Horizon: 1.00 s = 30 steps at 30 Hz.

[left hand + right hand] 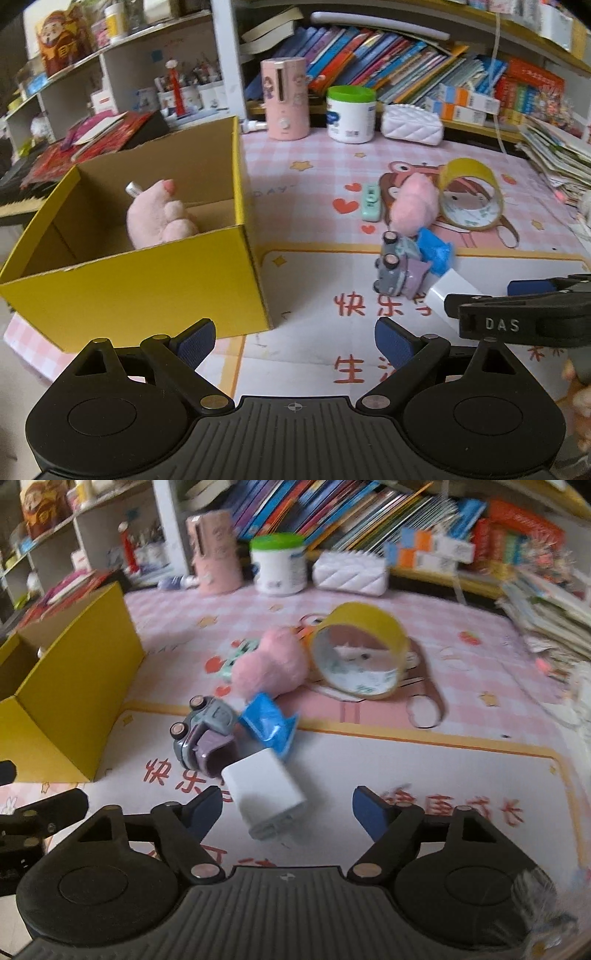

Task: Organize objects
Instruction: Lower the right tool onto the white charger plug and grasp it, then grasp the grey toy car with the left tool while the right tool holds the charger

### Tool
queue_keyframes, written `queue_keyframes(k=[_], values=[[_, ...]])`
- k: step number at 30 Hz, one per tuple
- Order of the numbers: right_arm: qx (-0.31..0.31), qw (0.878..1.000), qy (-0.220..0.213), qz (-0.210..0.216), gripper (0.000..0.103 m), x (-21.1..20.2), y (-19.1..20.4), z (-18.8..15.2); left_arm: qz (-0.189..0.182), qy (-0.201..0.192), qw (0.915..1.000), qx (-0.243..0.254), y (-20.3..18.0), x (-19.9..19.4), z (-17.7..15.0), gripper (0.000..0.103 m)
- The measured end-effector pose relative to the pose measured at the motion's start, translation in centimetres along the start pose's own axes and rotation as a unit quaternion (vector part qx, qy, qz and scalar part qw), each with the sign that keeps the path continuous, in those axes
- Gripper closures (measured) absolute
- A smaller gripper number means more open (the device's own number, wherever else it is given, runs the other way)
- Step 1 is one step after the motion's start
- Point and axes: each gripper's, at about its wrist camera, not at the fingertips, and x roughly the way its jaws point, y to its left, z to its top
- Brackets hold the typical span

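Note:
An open yellow cardboard box [147, 280] stands on the left of the mat, with a pink plush toy [159, 218] inside it. My left gripper [293, 341] is open just in front of the box, with nothing between its fingers. To the right lie a grey toy car [391, 269], a blue packet [434, 251], a pink plush ball [413, 203], a yellow tape roll [471, 194] and a mint green case [371, 203]. My right gripper [288, 808] is open around a white charger [264, 794]. The charger lies near the left pad, clear of the right one.
At the back of the mat stand a pink humidifier [284, 99], a white tub with a green lid [351, 114] and a white quilted pouch [412, 123]. Behind them are shelves of books. A stack of papers [557, 155] sits at the right edge.

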Motion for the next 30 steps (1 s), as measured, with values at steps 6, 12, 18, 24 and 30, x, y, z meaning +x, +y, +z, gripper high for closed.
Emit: queue_keyframes(k=[6, 12, 18, 24, 30], values=[[-0.038, 0.999, 0.030, 0.018, 0.032, 2.9, 0.3, 0.8, 0.017, 0.012, 0.9997, -0.015, -0.1, 0.1, -0.1, 0.008], [-0.104, 0.994, 0.030, 0.030, 0.047, 4.1, 1.3, 0.7, 0.028, 0.024, 0.9991, -0.020, -0.6, 0.5, -0.3, 0.008], [-0.137, 0.989, 0.022, 0.058, 0.062, 3.8, 1.3, 1.0, 0.024, 0.022, 0.9993, -0.017, -1.4, 0.9, 0.4, 0.008], [-0.086, 0.995, -0.031, 0.034, 0.062, 1.4, -1.7, 2.2, -0.010, 0.017, 0.9998, 0.004, -3.5, 1.9, 1.4, 0.008], [0.002, 0.999, -0.038, 0.021, 0.062, -0.1, -6.2, 2.4, -0.047, 0.007, 0.9984, 0.029, -6.1, 3.1, 2.5, 0.009]])
